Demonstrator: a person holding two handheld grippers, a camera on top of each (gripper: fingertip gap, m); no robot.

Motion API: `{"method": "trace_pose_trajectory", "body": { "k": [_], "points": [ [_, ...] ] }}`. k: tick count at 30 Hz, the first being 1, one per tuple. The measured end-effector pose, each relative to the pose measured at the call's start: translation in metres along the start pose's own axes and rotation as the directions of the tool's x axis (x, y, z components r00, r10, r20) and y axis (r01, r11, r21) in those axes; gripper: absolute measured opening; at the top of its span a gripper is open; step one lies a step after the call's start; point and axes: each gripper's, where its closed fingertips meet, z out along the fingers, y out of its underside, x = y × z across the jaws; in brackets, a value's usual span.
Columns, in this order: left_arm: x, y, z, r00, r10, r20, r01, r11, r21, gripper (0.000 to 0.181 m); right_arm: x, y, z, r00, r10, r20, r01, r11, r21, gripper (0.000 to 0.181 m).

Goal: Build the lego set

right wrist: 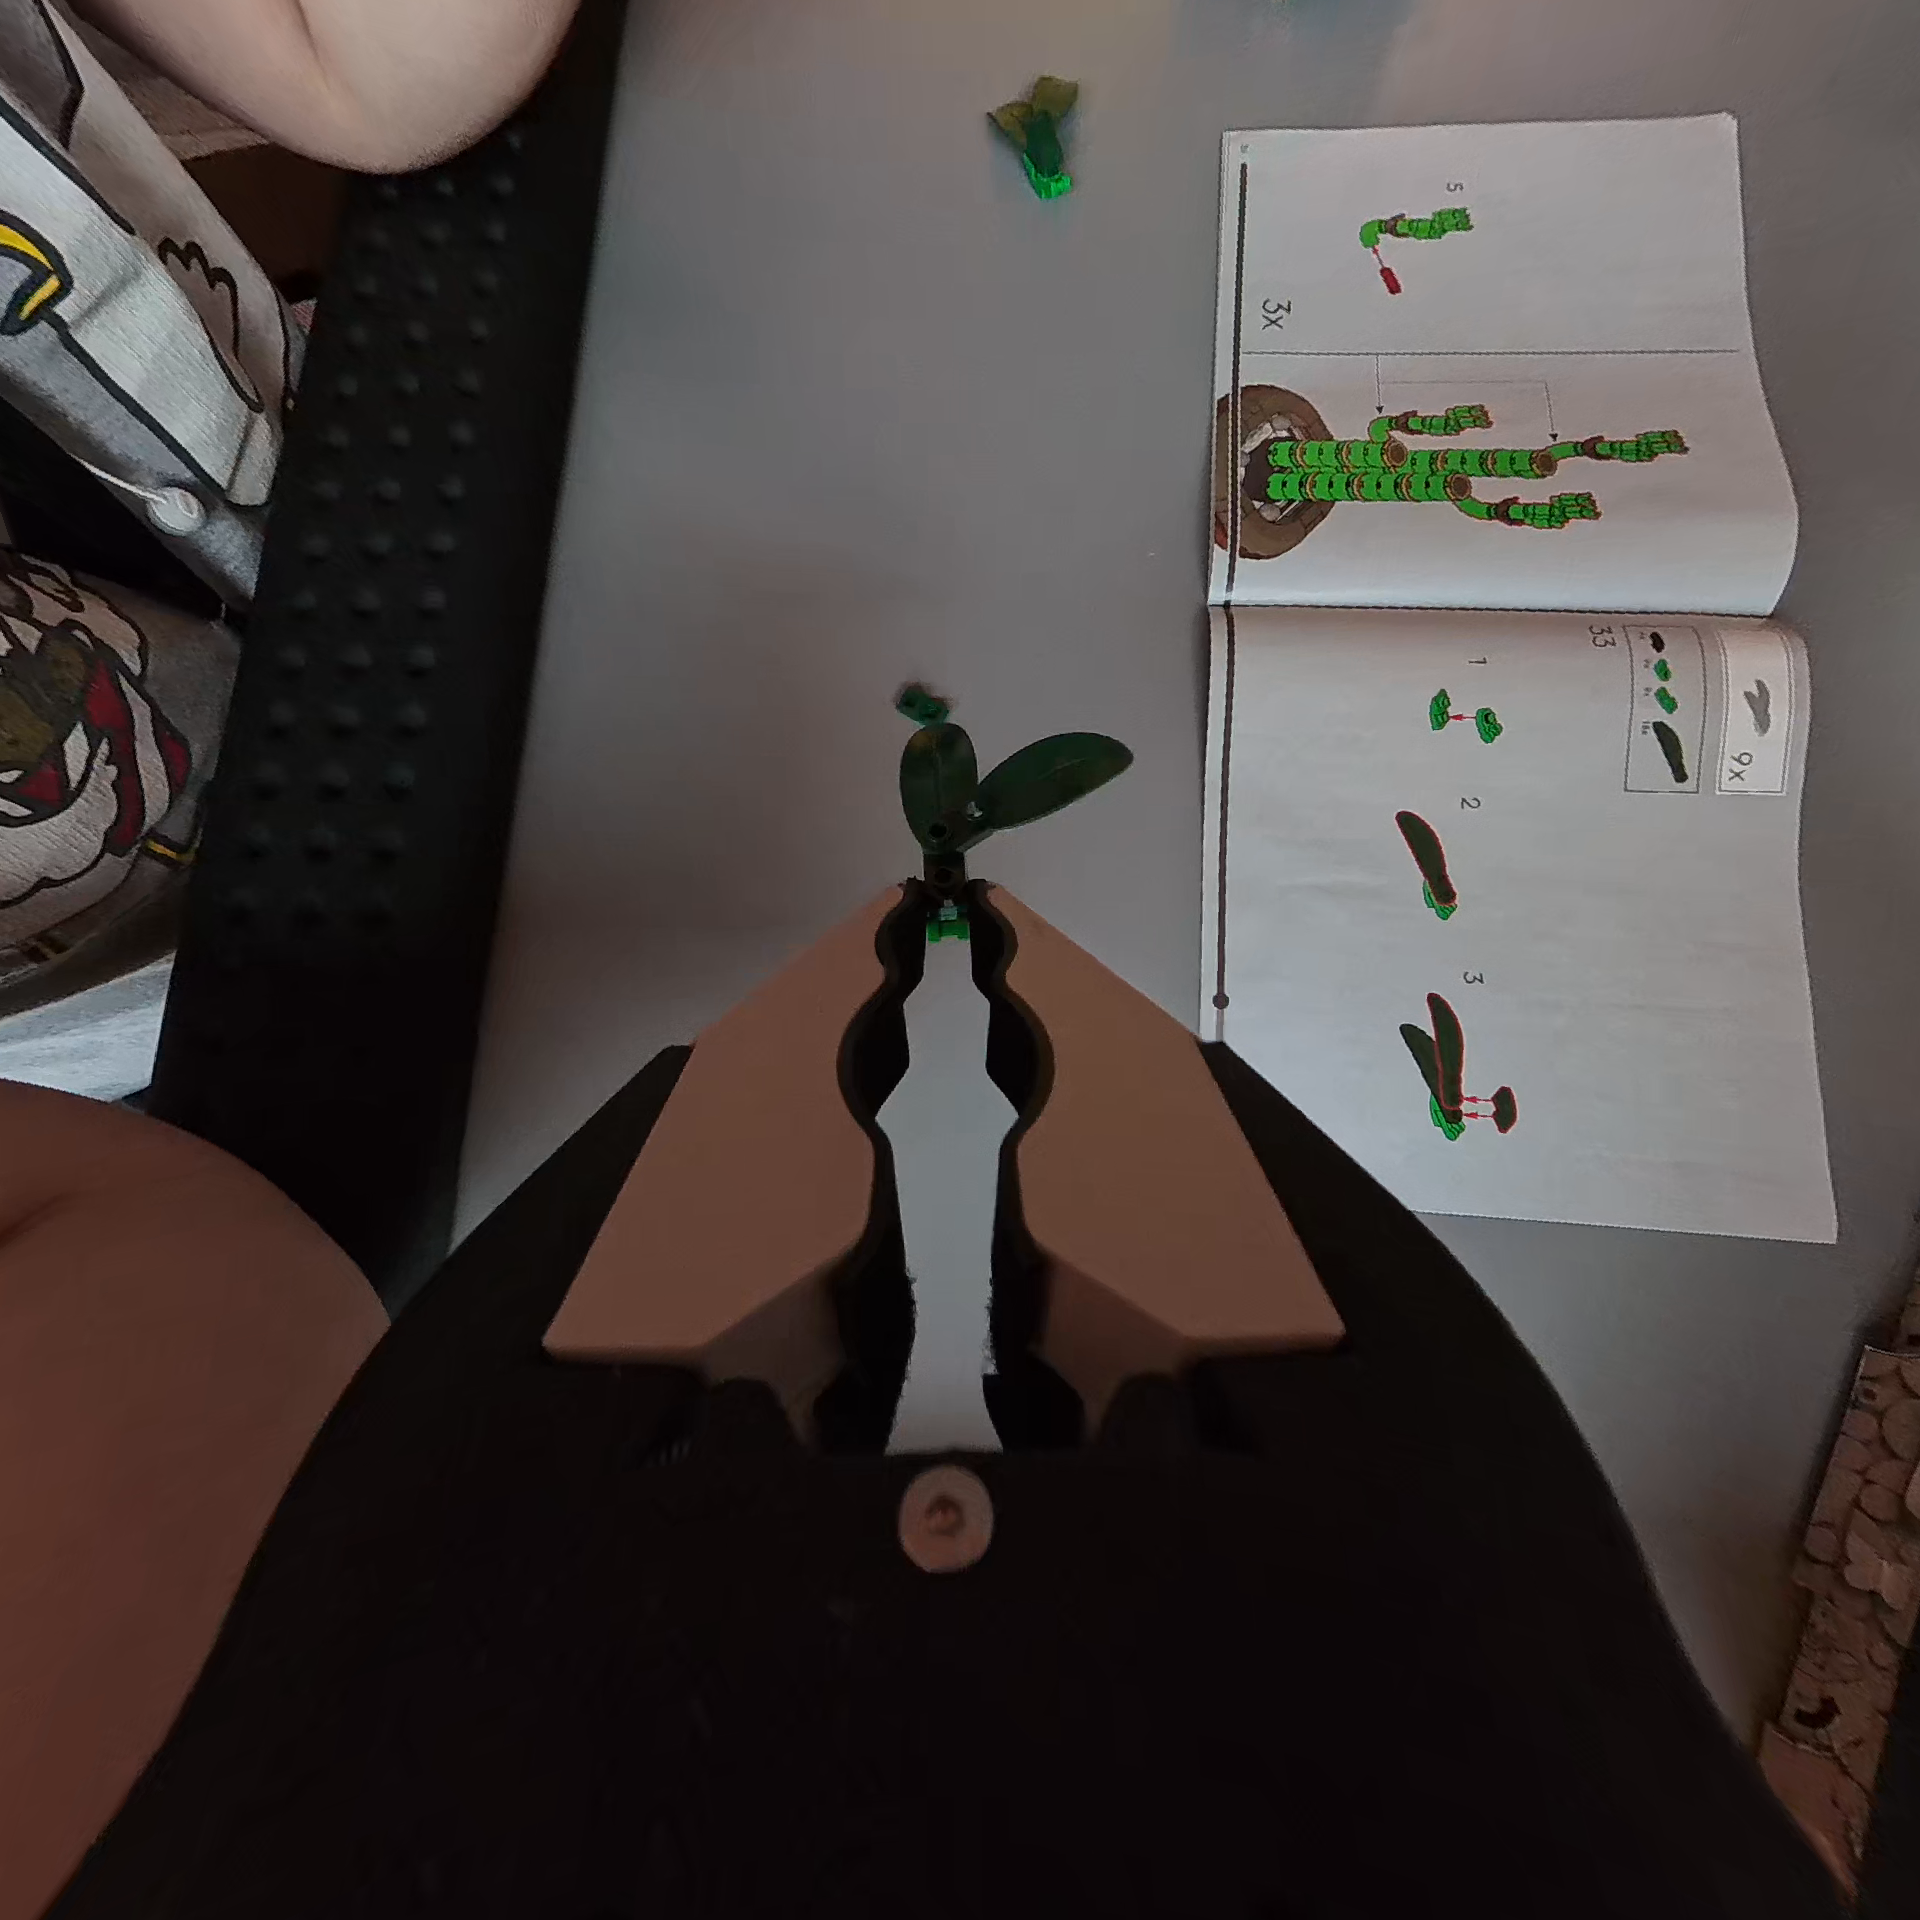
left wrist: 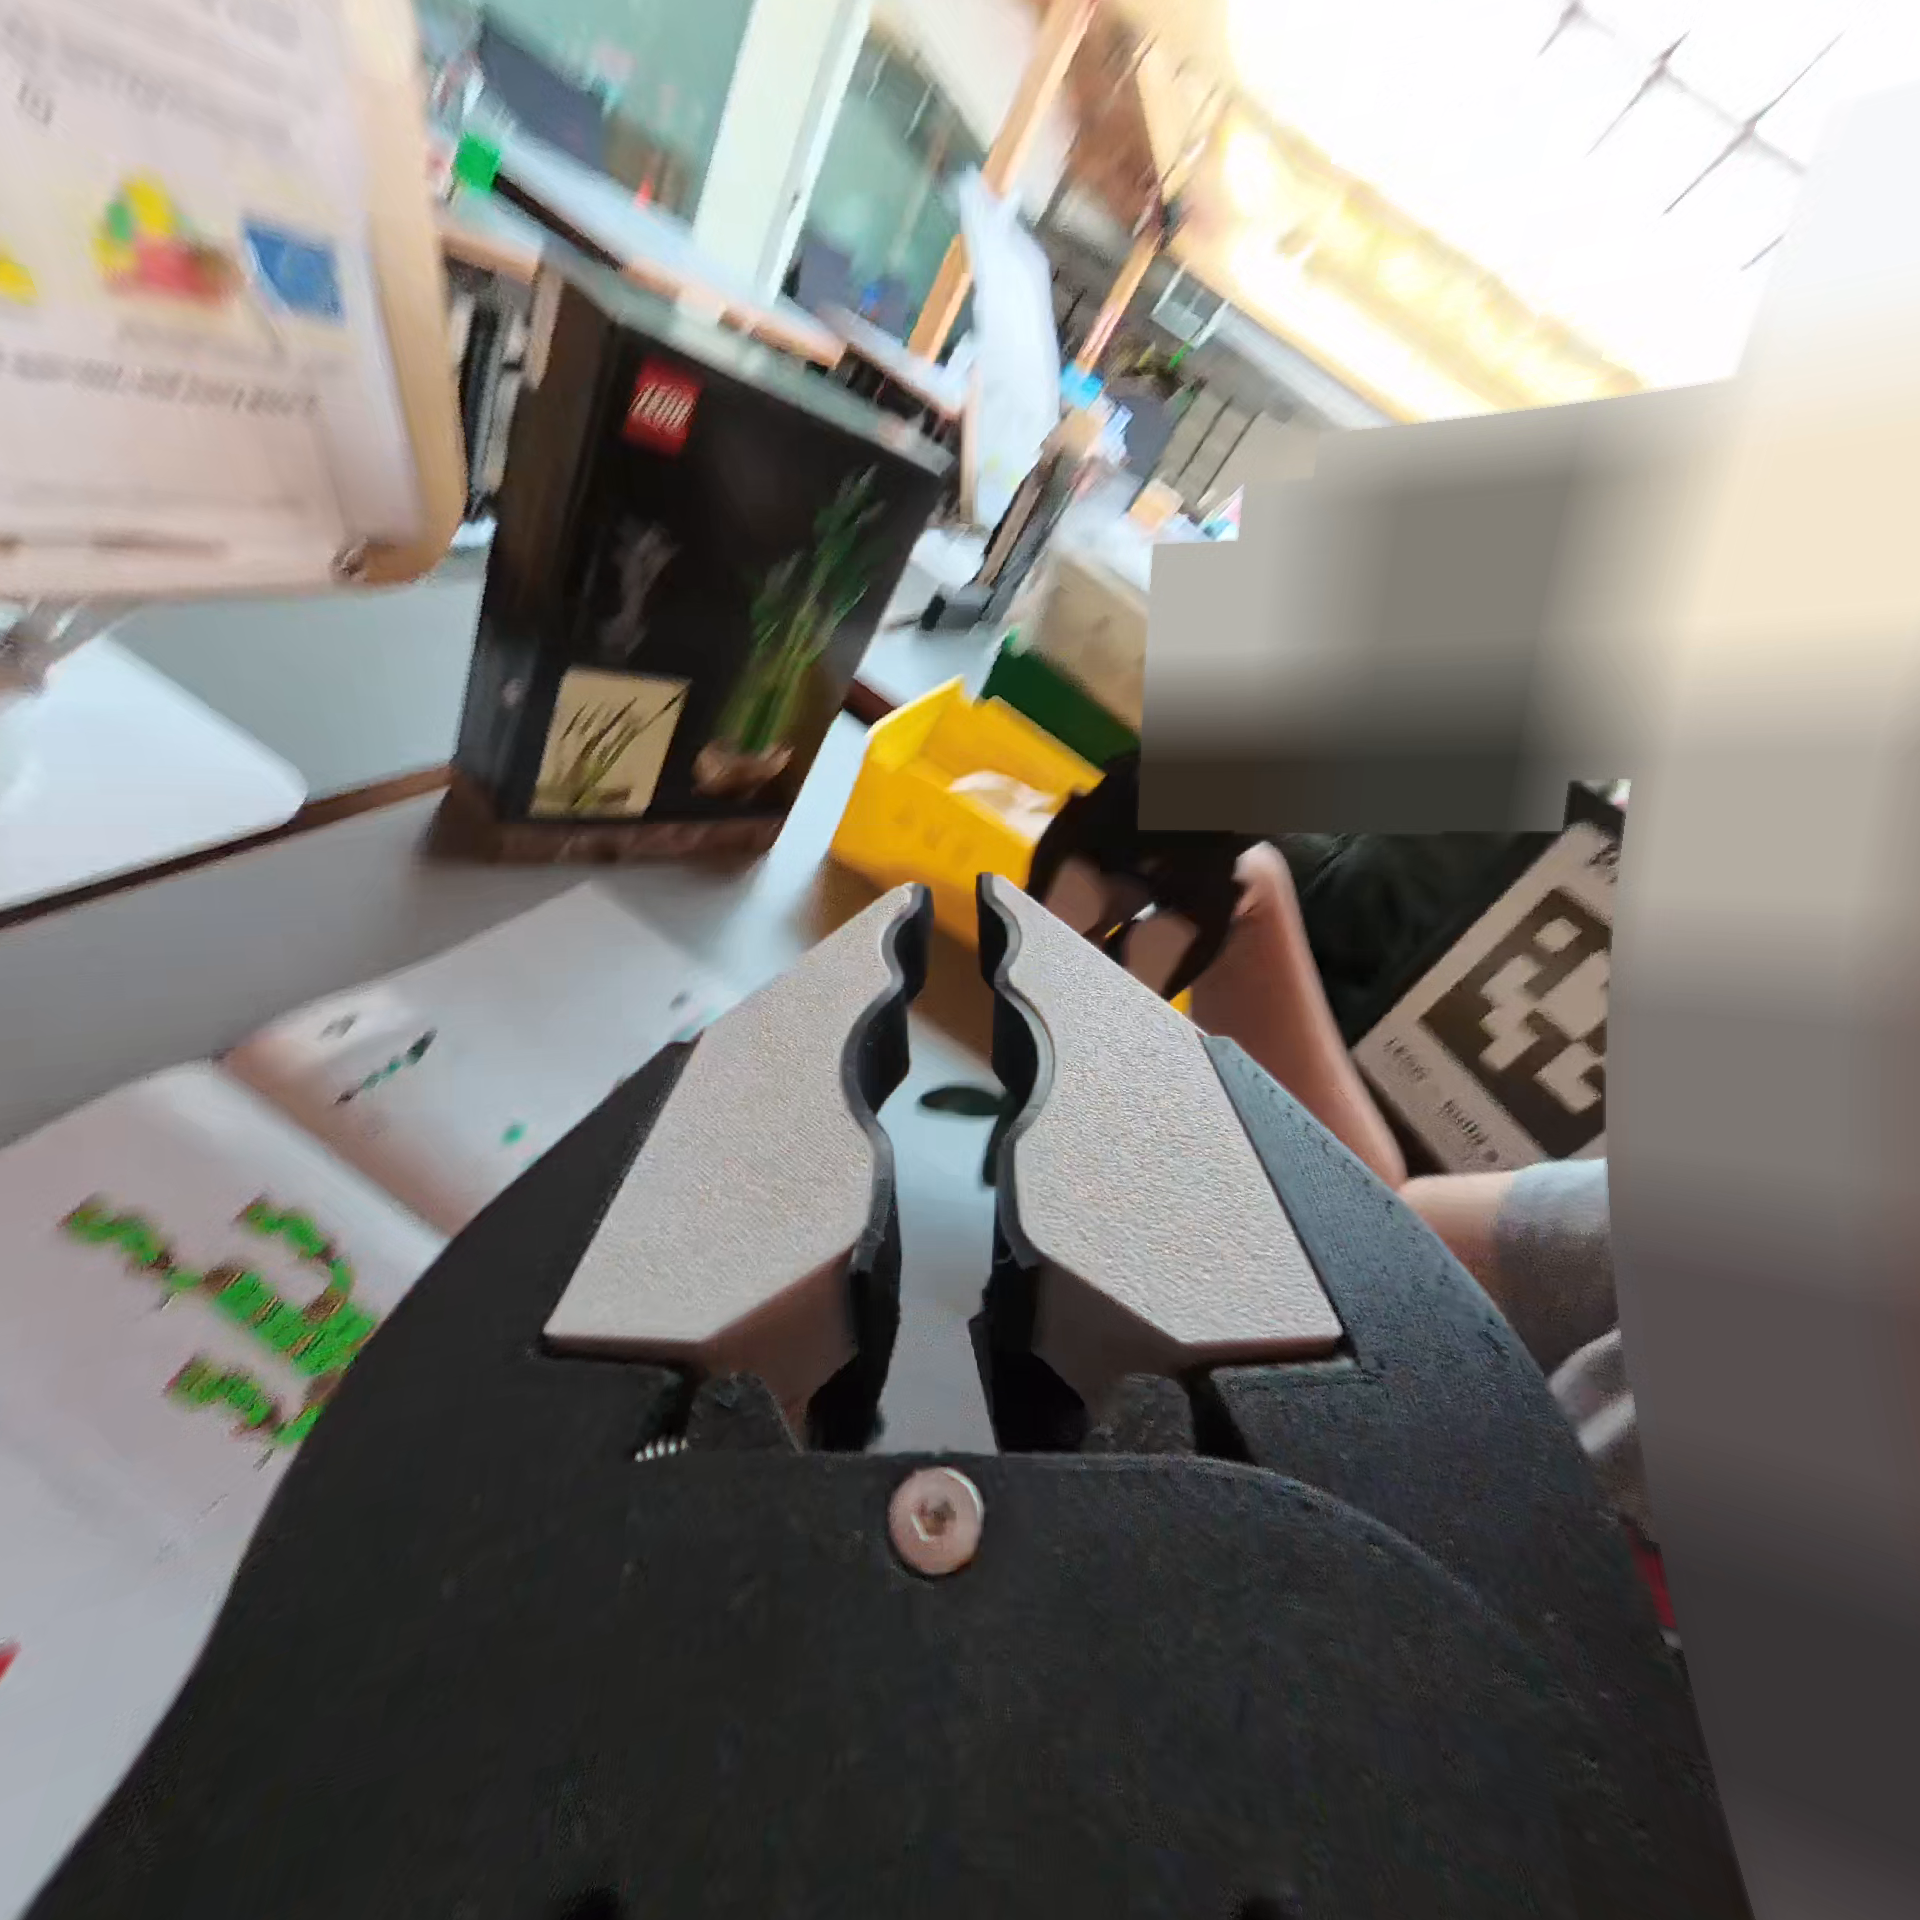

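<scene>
In the right wrist view my right gripper [right wrist: 945,902] is shut on a small bright green piece [right wrist: 945,925] at its tips. Two dark green leaves [right wrist: 1049,774] are joined to this piece and fan out ahead, above the grey table [right wrist: 779,416]. A tiny green piece [right wrist: 920,704] lies just beyond them. An olive and green leaf cluster [right wrist: 1039,135] lies farther off. In the left wrist view my left gripper [left wrist: 954,899] is raised above the table, its tips a narrow gap apart with nothing between them. A dark leaf [left wrist: 961,1099] shows below through that gap.
The open instruction booklet [right wrist: 1507,675] lies right of my right gripper and also shows in the left wrist view [left wrist: 208,1247]. A black studded strip [right wrist: 395,623] runs along the left. The black set box [left wrist: 675,623] and a yellow bin [left wrist: 956,790] stand beyond. There is about 20 cm between the tips of the two grippers.
</scene>
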Motion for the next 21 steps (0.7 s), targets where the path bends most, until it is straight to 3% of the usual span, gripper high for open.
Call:
{"method": "trace_pose_trajectory", "body": {
  "k": [3,7,11,16,21],
  "points": [
    [-0.024,0.033,0.023,0.995,-0.099,-0.001,0.098,0.989,-0.109,0.016,0.006,-0.004,-0.006,0.998,-0.025,-0.056,0.027,0.999,0.019,0.006],
    [-0.012,0.064,0.050,0.934,-0.313,-0.173,0.272,0.936,-0.225,0.030,0.015,-0.024,-0.018,0.981,-0.104,-0.165,0.120,0.989,0.089,0.006],
    [0.010,0.076,0.063,0.858,-0.407,-0.312,0.324,0.902,-0.287,0.032,0.022,-0.045,-0.026,0.948,-0.180,-0.263,0.222,0.965,0.140,0.006],
    [0.019,0.074,0.066,0.847,-0.374,-0.378,0.289,0.920,-0.264,0.033,0.020,-0.064,-0.029,0.933,-0.215,-0.288,0.278,0.939,0.202,0.006],
    [0.032,0.078,0.064,0.822,-0.363,-0.439,0.250,0.922,-0.296,0.018,0.026,-0.073,-0.024,0.927,-0.217,-0.306,0.289,0.933,0.215,0.006]
  ]
}}
